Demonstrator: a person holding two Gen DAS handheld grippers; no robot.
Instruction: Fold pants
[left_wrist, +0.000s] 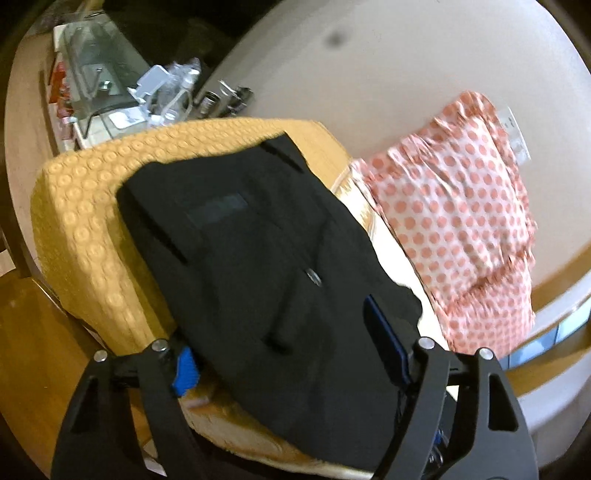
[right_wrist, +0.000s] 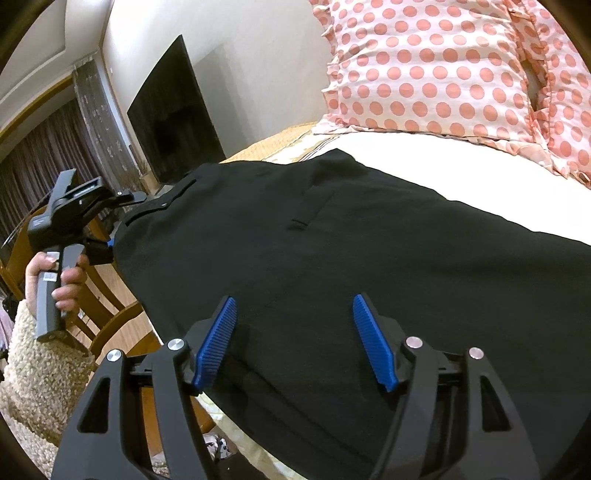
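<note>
**Black pants lay across the bed, one hand-held gripper at each end**

The black pants (right_wrist: 332, 251) lay flat on the bed (right_wrist: 388, 147), their long axis running from the waistband at the left of the right wrist view toward the lower right. The left hand-held gripper (right_wrist: 110, 243) sat at the waistband end, its fingers spread wide with cloth lying between them; whether they touched the fabric could not be told. The right hand-held gripper (right_wrist: 291, 343) hovered over the middle of the garment near the bed's edge, its blue ribbed pads (right_wrist: 218, 343) wide apart and holding nothing. So each hand stood nearest its own end, and the next fold likely called for both to close on the near edge.

The pants looked like smooth, matte woven cloth, with belt loops, a slit pocket and a small metal button (left_wrist: 314, 277) visible. Beneath them lay pale sheeting beside a yellow mat (left_wrist: 92, 221) embossed with circles. A ruffled pillow (right_wrist: 436, 66), white with coral dots, rested at the head, well apart from both grippers.
</note>
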